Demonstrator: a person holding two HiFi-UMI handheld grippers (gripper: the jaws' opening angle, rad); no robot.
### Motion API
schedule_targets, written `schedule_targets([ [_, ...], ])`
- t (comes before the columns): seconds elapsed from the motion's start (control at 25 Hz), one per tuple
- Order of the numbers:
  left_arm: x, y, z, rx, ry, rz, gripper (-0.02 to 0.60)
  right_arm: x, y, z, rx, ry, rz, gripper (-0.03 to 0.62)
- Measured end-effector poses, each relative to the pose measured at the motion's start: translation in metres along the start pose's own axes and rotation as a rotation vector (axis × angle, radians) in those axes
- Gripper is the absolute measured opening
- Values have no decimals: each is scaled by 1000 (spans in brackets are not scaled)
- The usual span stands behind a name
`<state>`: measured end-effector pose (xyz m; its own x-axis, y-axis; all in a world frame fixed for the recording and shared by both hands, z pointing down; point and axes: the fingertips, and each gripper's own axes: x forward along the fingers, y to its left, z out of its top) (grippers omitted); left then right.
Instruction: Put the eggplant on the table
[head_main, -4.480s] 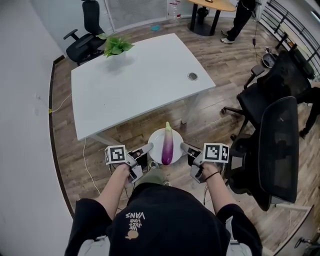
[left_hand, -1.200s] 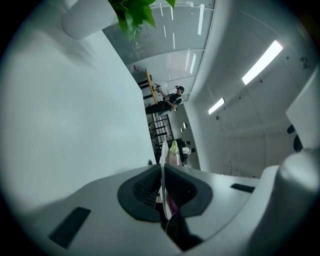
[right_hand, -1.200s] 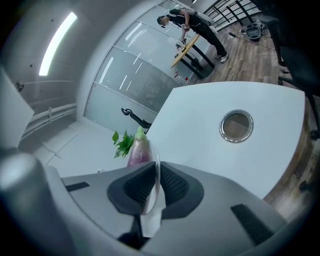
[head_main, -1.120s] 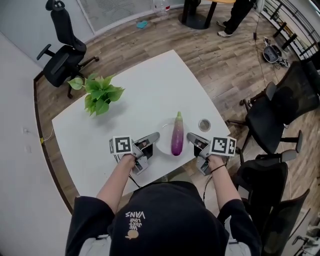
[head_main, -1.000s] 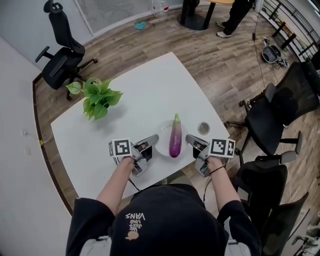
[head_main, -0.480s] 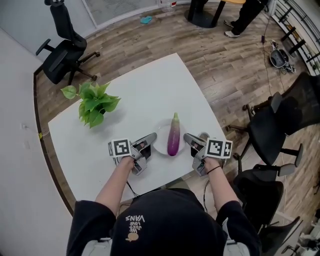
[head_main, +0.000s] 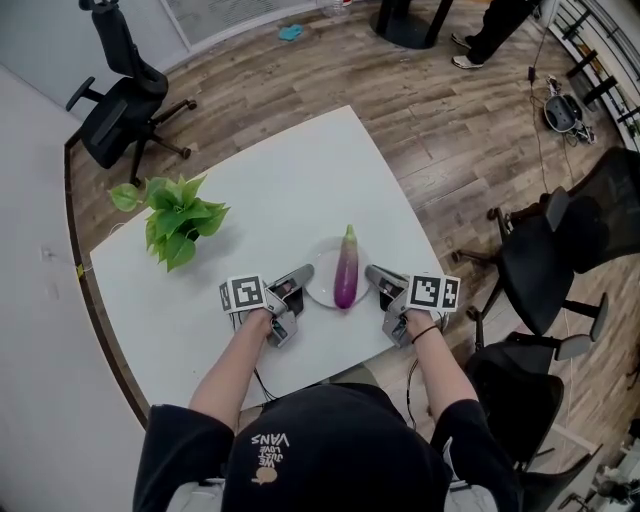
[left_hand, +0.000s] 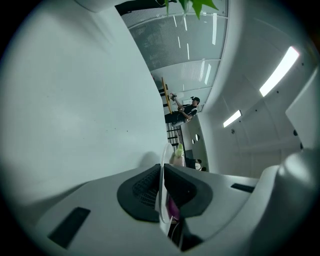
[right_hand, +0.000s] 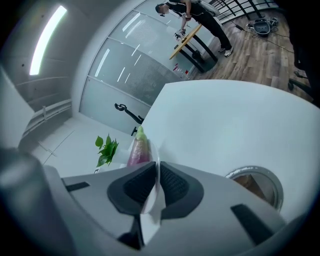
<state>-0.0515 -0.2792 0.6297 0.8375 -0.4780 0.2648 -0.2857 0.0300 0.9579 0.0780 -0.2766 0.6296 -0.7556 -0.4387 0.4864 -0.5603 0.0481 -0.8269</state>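
Note:
A purple eggplant (head_main: 345, 275) with a green tip lies on a round white plate (head_main: 319, 287) over the white table (head_main: 280, 190), near its front edge. My left gripper (head_main: 299, 274) is shut on the plate's left rim (left_hand: 163, 165). My right gripper (head_main: 372, 274) is shut on the plate's right rim (right_hand: 155, 172). In the right gripper view the eggplant (right_hand: 139, 149) shows just past the jaws. In the left gripper view only its pale tip (left_hand: 178, 150) and a bit of purple show. Whether the plate rests on the table I cannot tell.
A potted green plant (head_main: 170, 215) stands at the table's left side. A round cable hole (right_hand: 252, 181) lies in the tabletop by the right gripper. Black office chairs (head_main: 120, 95) stand at the back left and to the right (head_main: 560, 250). A person (head_main: 495, 25) stands far back.
I have carried the plate with the eggplant from in front of the table to over its front part. In the last second the view has shifted only slightly; both grips are unchanged.

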Motion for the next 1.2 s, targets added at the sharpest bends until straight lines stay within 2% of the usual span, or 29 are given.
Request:
schedule_targets([
  [0.24,6,4,-1,-48,6,44,25,4,-12,0,47,37,-24,38],
  [0.64,-1,9,-2,-99,4,58,26,11,-16,-4,64,67,-37,38],
  [1.2,-22,13,-5,-52,22,120,78,17,-12,-10,53,95,-66,38],
])
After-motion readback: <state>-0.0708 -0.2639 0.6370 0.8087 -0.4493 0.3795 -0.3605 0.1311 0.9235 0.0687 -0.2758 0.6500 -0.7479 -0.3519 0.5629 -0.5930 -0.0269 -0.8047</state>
